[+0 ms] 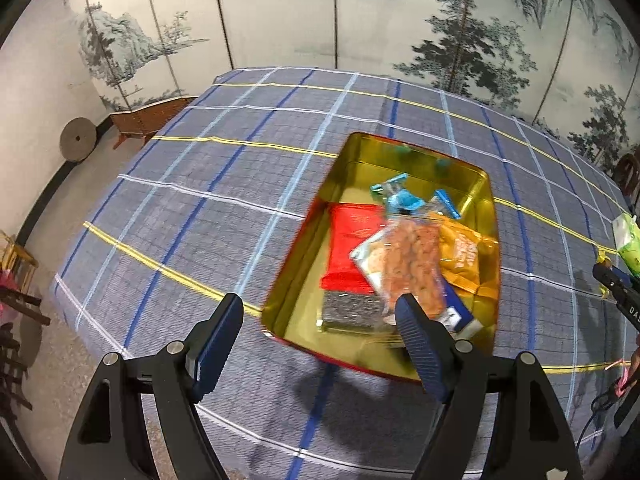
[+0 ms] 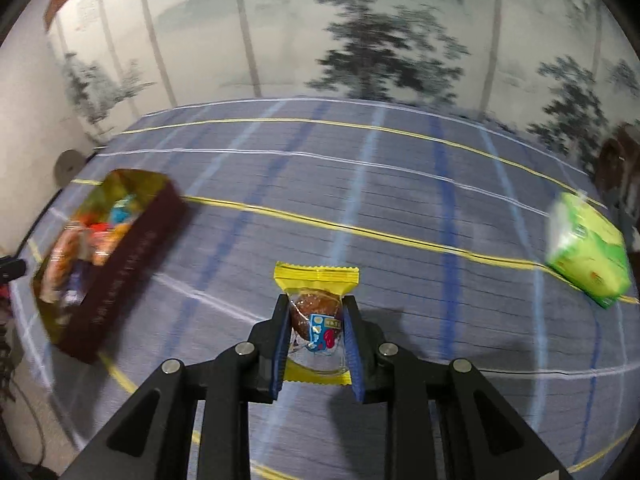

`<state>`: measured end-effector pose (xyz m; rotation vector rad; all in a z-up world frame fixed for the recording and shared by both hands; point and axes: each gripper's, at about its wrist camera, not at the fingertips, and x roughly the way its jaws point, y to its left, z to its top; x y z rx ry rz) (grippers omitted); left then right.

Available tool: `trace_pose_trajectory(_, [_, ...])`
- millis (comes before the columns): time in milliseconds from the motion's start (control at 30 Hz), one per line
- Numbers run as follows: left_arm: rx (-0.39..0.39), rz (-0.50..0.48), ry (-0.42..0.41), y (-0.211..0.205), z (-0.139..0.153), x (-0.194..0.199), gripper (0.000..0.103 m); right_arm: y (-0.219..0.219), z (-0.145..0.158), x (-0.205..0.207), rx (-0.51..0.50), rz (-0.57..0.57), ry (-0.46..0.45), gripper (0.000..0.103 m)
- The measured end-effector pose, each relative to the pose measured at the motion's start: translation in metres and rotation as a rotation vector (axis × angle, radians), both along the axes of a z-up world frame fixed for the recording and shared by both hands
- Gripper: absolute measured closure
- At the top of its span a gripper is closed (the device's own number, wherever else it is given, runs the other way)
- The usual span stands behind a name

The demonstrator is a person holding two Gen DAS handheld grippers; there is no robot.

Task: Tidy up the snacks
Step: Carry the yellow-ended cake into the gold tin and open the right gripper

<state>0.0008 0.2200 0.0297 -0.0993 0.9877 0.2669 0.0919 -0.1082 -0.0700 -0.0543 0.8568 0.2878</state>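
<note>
Two grippers work above a counter [image 1: 224, 200] covered in a blue-grey plaid cloth. The left gripper [image 1: 320, 344], its fingers spread wide and holding nothing, hangs over the near end of a gold-lined tin [image 1: 486, 204] with a dark red outside. Inside the tin lie a red packet [image 1: 352, 248], a clear bag of brown snacks [image 1: 408, 268], an orange packet [image 1: 464, 256], a dark packet [image 1: 348, 312] and several small blue-wrapped sweets [image 1: 404, 198].

The right gripper [image 2: 316, 320] has its fingers closed on a yellow-edged snack packet [image 2: 316, 312], a brown round treat showing through the clear wrapper; the packet is held just above the cloth, well right of the tin [image 2: 120, 256]. A green packet [image 2: 588, 256] lies on the cloth at the far right, apart from both. A painted folding screen [image 1: 320, 8] of pines and hills stands behind the counter.
</note>
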Motion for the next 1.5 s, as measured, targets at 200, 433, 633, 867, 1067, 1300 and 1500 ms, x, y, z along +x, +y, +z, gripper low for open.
trace_pose_trajectory(200, [0.032, 0.046, 0.009, 0.017, -0.002, -0.01, 0.027, 0.065, 0.011, -0.004, 0.034, 0.128, -0.008, 0.078])
trace_pose_trajectory(433, [0.051, 0.079, 0.021, 0.031, -0.005, -0.019, 0.027, 0.132, 0.02, -0.007, 0.051, 0.258, -0.019, 0.078])
trace_pose_trajectory(633, [0.049, 0.104, 0.03, 0.041, -0.008, -0.025, 0.027, 0.171, 0.023, -0.013, 0.031, 0.325, -0.027, 0.078])
trace_pose_trajectory(867, [0.047, 0.117, 0.037, 0.046, -0.009, -0.027, 0.024, 0.204, 0.021, -0.009, -0.005, 0.368, -0.024, 0.078])
trace_pose_trajectory(1067, [0.05, 0.126, 0.036, 0.049, -0.008, -0.028, 0.023, 0.223, 0.013, -0.003, -0.039, 0.383, -0.018, 0.078])
trace_pose_trajectory(1300, [0.048, 0.125, 0.031, 0.05, -0.005, -0.029, 0.023, 0.228, 0.004, 0.011, -0.063, 0.337, -0.007, 0.078])
trace_pose_trajectory(1500, [0.041, 0.122, 0.033, 0.048, -0.005, -0.027, 0.023, 0.231, -0.007, 0.014, -0.07, 0.322, 0.009, 0.077])
